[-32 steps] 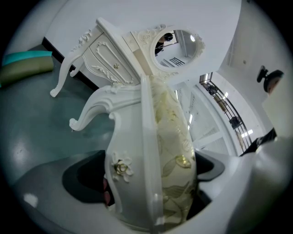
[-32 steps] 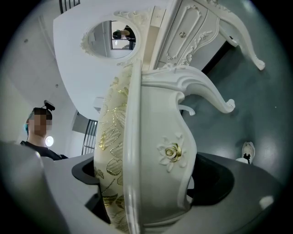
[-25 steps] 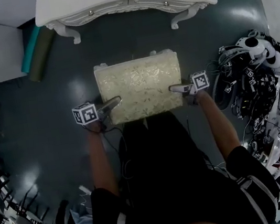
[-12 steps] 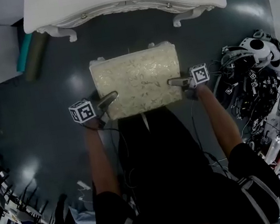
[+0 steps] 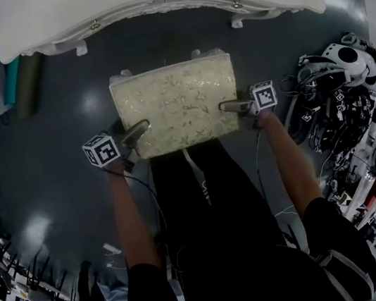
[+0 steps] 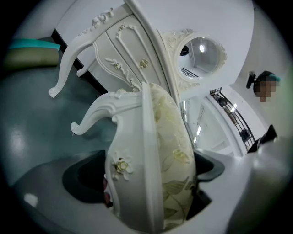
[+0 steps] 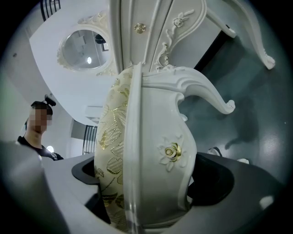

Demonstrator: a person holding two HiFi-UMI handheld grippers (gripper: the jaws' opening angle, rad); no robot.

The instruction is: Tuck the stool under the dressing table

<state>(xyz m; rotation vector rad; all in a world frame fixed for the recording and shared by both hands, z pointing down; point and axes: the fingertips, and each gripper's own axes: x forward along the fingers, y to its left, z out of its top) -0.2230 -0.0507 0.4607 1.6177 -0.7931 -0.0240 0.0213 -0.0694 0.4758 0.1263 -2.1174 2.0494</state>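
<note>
The stool [image 5: 176,105], a white carved frame with a cream and gold floral cushion, is held off the dark floor just in front of the white dressing table [image 5: 156,1]. My left gripper [image 5: 137,129] is shut on the stool's left near corner [image 6: 151,183]. My right gripper [image 5: 229,107] is shut on its right near corner [image 7: 151,173]. Both gripper views show the cushion and carved rail filling the jaws, with a curved stool leg [image 6: 91,119] [image 7: 208,96] sticking out ahead. The table's drawers [image 6: 126,64] and round mirror [image 7: 87,48] lie beyond.
A teal and olive roll [image 5: 20,85] lies on the floor left of the table. A heap of cables and white headsets [image 5: 346,94] sits on the right. The table's curved legs [image 5: 79,48] [image 5: 236,22] flank the gap under it. A person [image 7: 39,123] stands in the background.
The stool and both grippers have moved forward, closer to the dressing table. The gap between the stool's far edge and the table front has shrunk.
</note>
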